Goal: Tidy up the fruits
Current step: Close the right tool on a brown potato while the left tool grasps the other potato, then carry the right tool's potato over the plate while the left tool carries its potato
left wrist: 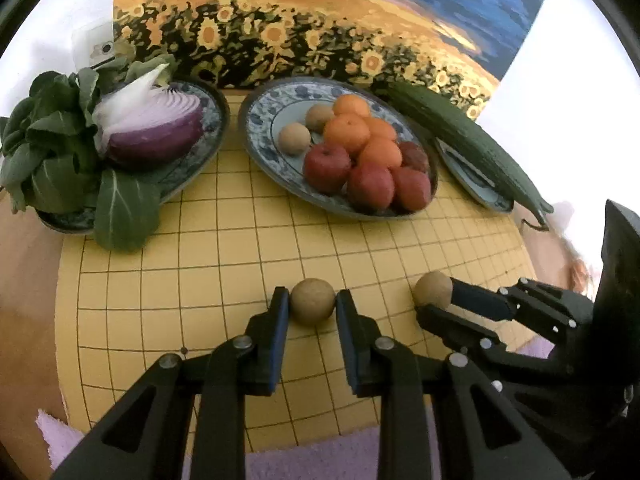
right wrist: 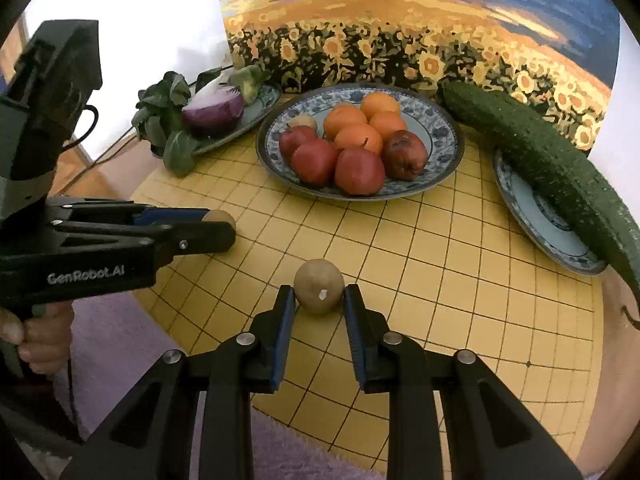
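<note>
My left gripper [left wrist: 312,307] is shut on a small round brown fruit [left wrist: 312,306] just above the yellow grid board [left wrist: 200,264]. To its right, my right gripper [left wrist: 434,300] pinches a second brown fruit [left wrist: 433,289]. The right wrist view shows that same right gripper [right wrist: 319,298] shut on its brown fruit [right wrist: 319,286], which bears a white spot. At that view's left, the left gripper [right wrist: 219,227] holds its fruit [right wrist: 219,216]. The fruit plate [left wrist: 260,128] behind holds oranges [left wrist: 347,133], red fruits [left wrist: 370,186] and two more brown fruits [left wrist: 295,139].
A plate at the left carries half a purple onion [left wrist: 154,130] and leafy greens [left wrist: 44,148]. A long cucumber [left wrist: 472,140] lies across a third plate [left wrist: 476,184] on the right. A sunflower painting [left wrist: 320,32] leans behind. Purple cloth [right wrist: 120,340] lies under the board, and a hand [right wrist: 36,336] grips the left handle.
</note>
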